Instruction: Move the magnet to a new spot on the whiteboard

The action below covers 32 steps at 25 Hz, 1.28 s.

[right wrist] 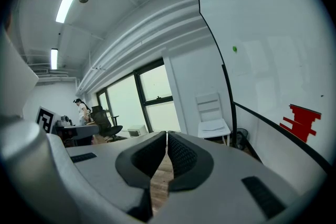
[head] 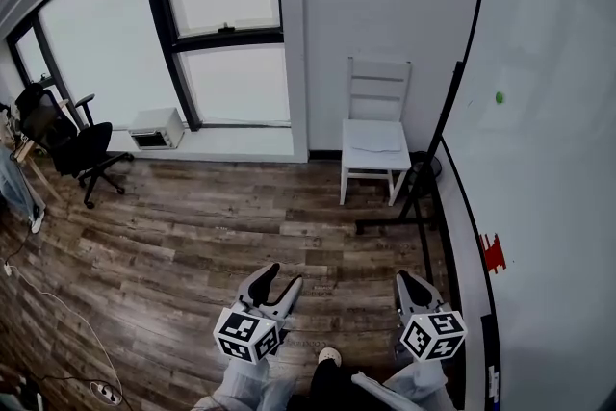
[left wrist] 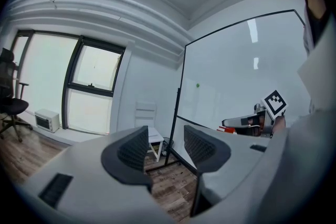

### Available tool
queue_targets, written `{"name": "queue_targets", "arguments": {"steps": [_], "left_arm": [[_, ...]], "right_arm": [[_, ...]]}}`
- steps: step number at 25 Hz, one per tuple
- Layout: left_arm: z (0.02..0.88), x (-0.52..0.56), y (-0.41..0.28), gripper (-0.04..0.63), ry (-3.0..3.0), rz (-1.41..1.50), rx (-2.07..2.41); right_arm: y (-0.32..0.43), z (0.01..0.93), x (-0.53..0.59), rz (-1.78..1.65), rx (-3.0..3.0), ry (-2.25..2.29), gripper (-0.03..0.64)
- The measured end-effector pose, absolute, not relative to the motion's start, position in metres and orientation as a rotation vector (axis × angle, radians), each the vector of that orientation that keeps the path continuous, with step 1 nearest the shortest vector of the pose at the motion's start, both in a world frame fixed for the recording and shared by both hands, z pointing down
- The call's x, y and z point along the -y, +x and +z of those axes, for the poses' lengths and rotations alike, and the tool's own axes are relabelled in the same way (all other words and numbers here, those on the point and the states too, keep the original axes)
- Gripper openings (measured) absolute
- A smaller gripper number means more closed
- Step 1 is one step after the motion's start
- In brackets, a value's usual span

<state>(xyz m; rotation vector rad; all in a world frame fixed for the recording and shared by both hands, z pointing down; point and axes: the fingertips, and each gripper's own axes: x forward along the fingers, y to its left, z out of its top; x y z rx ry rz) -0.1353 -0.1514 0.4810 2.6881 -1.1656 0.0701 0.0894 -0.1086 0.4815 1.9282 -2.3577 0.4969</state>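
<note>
Holding both tools low over the floor, I have the left gripper (head: pixel 279 276) (left wrist: pixel 165 147) with jaws apart and empty, and the right gripper (head: pixel 409 282) (right wrist: pixel 167 136) with jaws together on nothing. The magnet (head: pixel 500 97) (left wrist: pixel 198 85) (right wrist: pixel 234 49) sits near the whiteboard's (head: pixel 549 159) far edge, well apart from both.

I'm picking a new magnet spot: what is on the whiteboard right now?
A small green magnet high on the whiteboard, a red patch near its lower edge. Its right part runs out of view.
</note>
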Motion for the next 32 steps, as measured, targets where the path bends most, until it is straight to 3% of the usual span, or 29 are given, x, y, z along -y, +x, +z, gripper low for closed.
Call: {"name": "queue_targets", "arguments": {"steps": [16, 32], "left_arm": [[0.492, 0.216, -0.102, 0.206, 2.677, 0.030, 1.223], [0.508, 0.220, -0.089, 0.206, 2.644, 0.067, 1.200]], "right_arm": [[0.126, 0.495, 0.183, 0.469, 2.397, 1.888, 0.034], [0.127, 0.512, 0.188, 0.533, 2.396, 1.866, 0.034]]}}
